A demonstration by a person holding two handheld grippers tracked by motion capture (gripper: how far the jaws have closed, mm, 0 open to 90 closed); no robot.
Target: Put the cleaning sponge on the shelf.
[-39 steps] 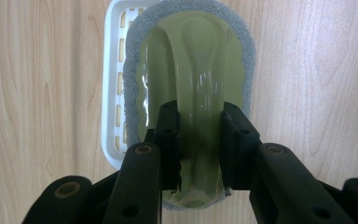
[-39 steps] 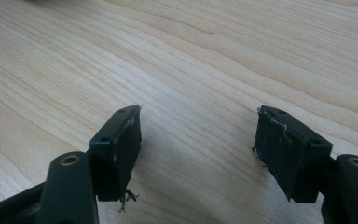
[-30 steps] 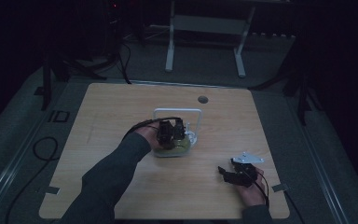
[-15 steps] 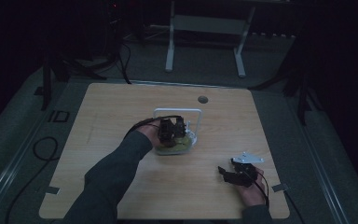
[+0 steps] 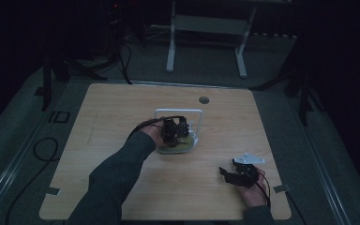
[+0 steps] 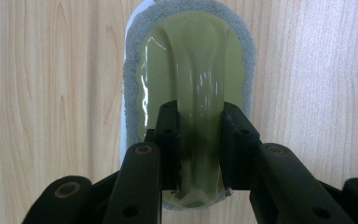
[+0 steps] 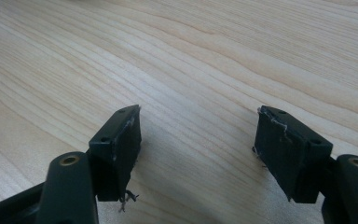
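Scrubbing pad (image 6: 186, 93) with handle: oval, grey fibrous scouring layer edging a glossy olive-green plastic top; raised ridge of the same green running lengthwise down the middle as a grip. Lying flat, scouring side down, on the wooden table (image 5: 122, 117), near the table's centre, just in front of a white wire-frame stand (image 5: 180, 112). Ridge clamped on both flanks by the black pads of the left gripper (image 6: 198, 140), pointing straight down onto the near end. Thin white edge visible along one side of the grey layer.
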